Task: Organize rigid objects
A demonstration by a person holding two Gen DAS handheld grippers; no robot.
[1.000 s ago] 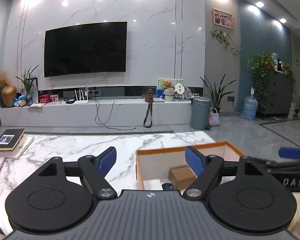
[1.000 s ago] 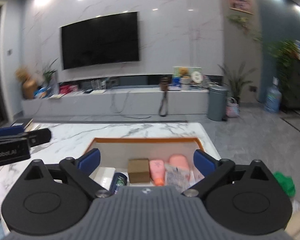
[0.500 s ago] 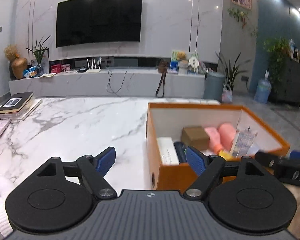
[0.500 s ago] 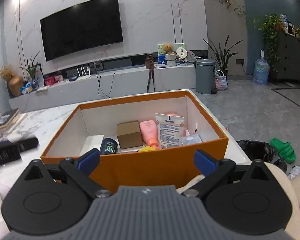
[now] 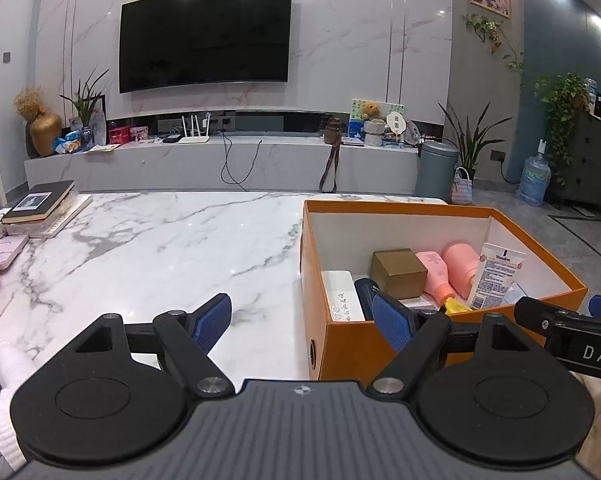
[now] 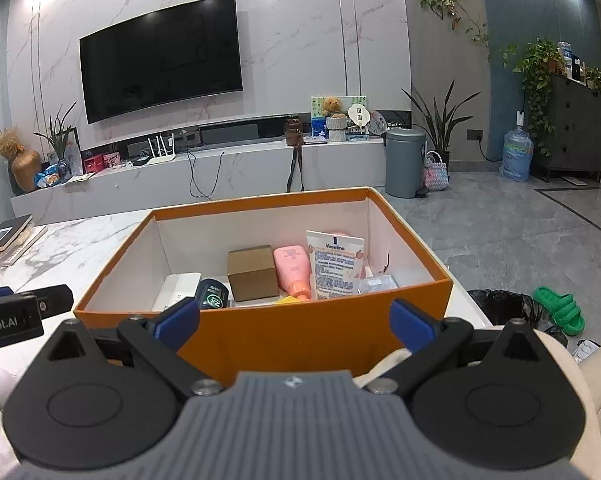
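The left gripper [image 5: 302, 320], a black two-finger tool with blue pads on its tips, is held level and points forward. Its two fingers are spread wide apart and nothing is between them. One blue pad [image 5: 212, 322] is on the left and the other on the right. A white cuffed sleeve [image 5: 0, 384] shows at the lower left edge of the left wrist view.

The right gripper [image 6: 296, 322], the same kind of black tool with blue pads, also points forward. Its fingers are spread wide too, with nothing in them. Each tool shows at the edge of the other's view, so the two are side by side.
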